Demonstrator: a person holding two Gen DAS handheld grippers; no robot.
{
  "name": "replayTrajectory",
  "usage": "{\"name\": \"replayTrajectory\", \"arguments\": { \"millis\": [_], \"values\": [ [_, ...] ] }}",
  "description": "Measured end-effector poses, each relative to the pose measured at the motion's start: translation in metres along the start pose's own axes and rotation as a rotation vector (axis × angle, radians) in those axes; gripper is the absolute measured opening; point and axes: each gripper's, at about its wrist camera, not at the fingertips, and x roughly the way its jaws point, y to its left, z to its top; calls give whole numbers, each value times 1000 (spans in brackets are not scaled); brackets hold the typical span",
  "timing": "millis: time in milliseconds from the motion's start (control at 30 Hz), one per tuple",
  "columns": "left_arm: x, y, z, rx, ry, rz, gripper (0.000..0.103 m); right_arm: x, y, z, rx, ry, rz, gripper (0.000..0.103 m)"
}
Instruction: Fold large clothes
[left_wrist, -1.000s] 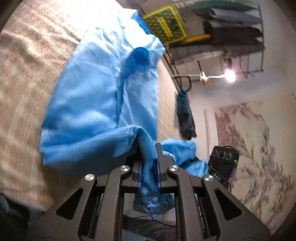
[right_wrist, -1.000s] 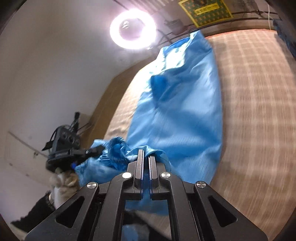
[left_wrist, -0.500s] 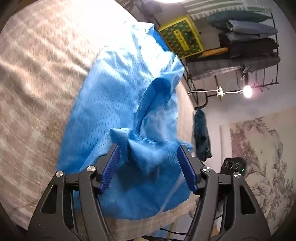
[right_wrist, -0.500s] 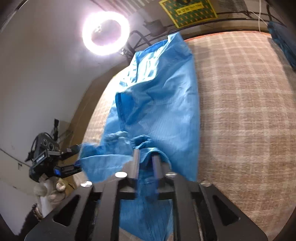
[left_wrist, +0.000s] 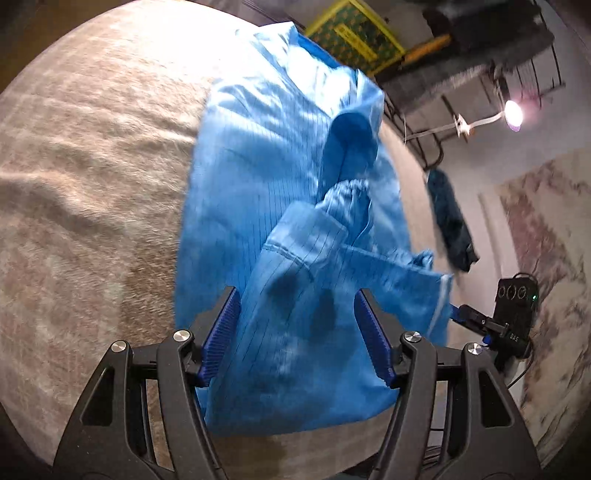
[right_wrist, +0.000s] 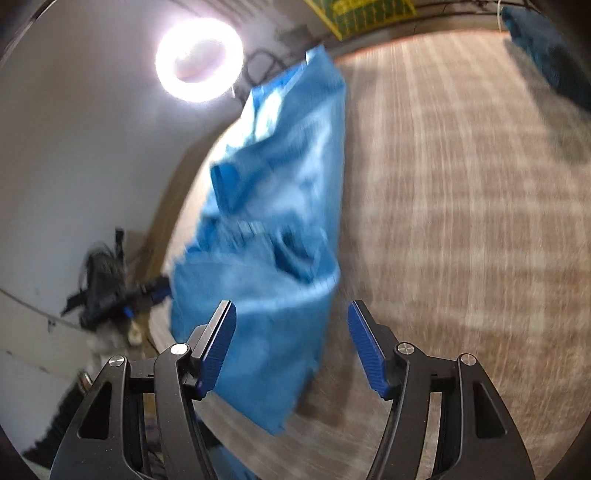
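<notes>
The long blue coat (left_wrist: 280, 177) lies on the plaid bed (left_wrist: 85, 192), maybe still settling, running lengthwise away from both grippers, whose fingers (left_wrist: 221, 332) are spread and have just opened.

Blue garment (left_wrist: 280, 192), thin, shiny, fine dark pinstripes. Lies lengthwise on the beige plaid blanket (left_wrist: 92, 192), near its edge. Near end folded back over the body in a loose, rumpled layer; gathered elastic cuff (left_wrist: 351, 184) on top, one corner hanging off the blanket's edge. Far end creased, brightly lit. Right view blurred.
</notes>
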Motion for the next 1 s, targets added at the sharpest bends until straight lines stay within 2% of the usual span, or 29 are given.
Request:
{"name": "replayTrajectory", "arguments": {
  "millis": [67,100,133,200,300,400,500,567,633,733,800,867,900,1000],
  "values": [
    [9,-2,-1,10,11,10,65,8,2,-2,-14,16,-5,56],
    [14,-2,-2,14,18,16,64,13,5,-1,-28,26,-4,42],
    [17,-3,-3,24,19,22,59,15,10,0,-44,31,-11,20],
    [23,-6,-5,51,30,47,8,12,25,0,-101,12,-34,7],
    [12,-10,-11,72,9,26,2,-2,53,-2,-215,-53,-54,4],
    [-17,-9,-12,48,-67,-41,2,-15,74,4,-298,-138,-57,3],
    [-35,3,-11,10,-163,-21,2,-7,76,20,-329,-201,-81,3],
    [-28,22,-8,-40,-176,22,2,22,60,29,-297,-157,-105,3],
    [-11,34,-4,-64,-131,72,6,51,47,35,-259,-88,-133,7],
    [-2,38,-4,-57,-118,97,11,60,46,39,-264,-19,-174,8],
    [-9,33,-2,-32,-109,112,25,44,49,42,-273,-47,-135,10],
    [-26,25,-1,5,-162,153,35,27,46,47,-256,-86,-86,19],
    [-31,23,1,19,-183,167,36,18,44,50,-245,-105,-69,23],
    [-54,4,-4,79,-231,163,36,5,32,58,-188,-119,-3,24]
  ]
}}
